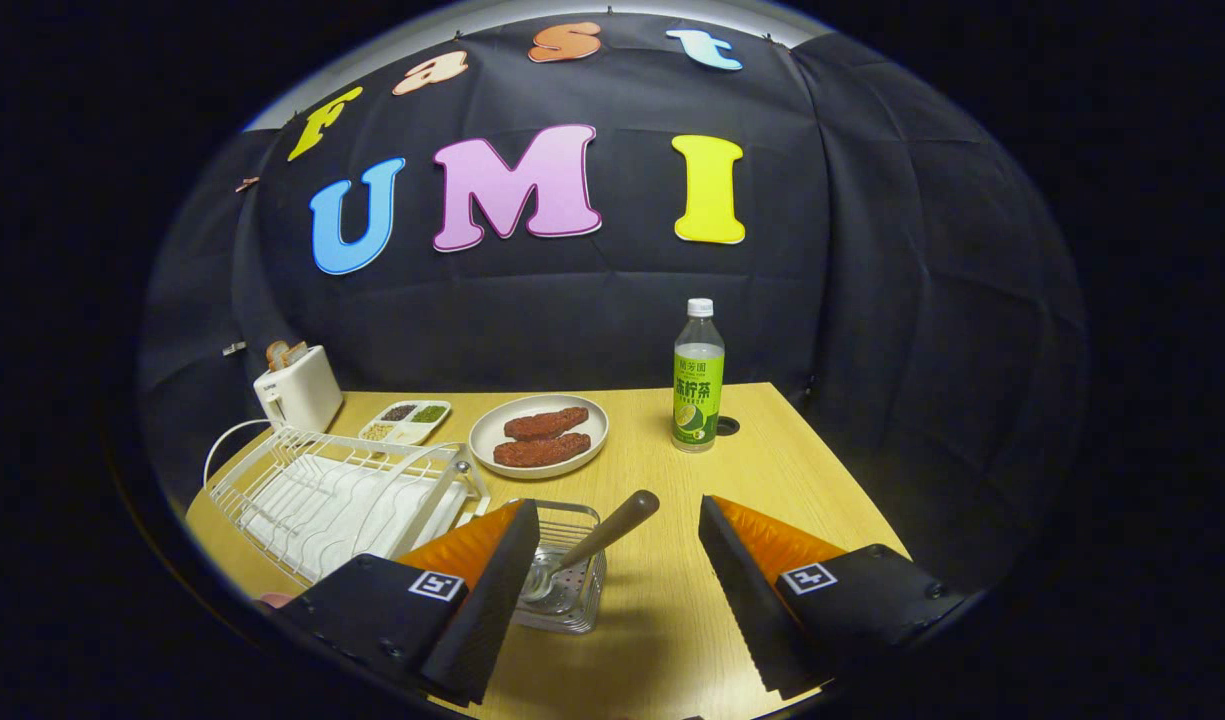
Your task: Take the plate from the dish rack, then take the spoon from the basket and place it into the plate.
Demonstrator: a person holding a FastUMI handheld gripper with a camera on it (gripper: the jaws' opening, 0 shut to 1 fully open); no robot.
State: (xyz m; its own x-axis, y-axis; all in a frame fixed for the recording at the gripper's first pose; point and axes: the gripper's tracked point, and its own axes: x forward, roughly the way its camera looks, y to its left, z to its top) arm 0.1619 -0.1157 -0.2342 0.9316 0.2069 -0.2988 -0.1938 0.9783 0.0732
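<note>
Our claw [617, 560] hangs open and empty above the desk [662, 640]. The spoon [592, 545] stands in the clear ribbed basket [564, 580] just inside our left finger, its brown handle leaning up and right. The plate [539, 436] lies beyond, the wire rack [342, 495] beside it.

black cloth wall [922, 300], light wooden table [772, 480]
</note>
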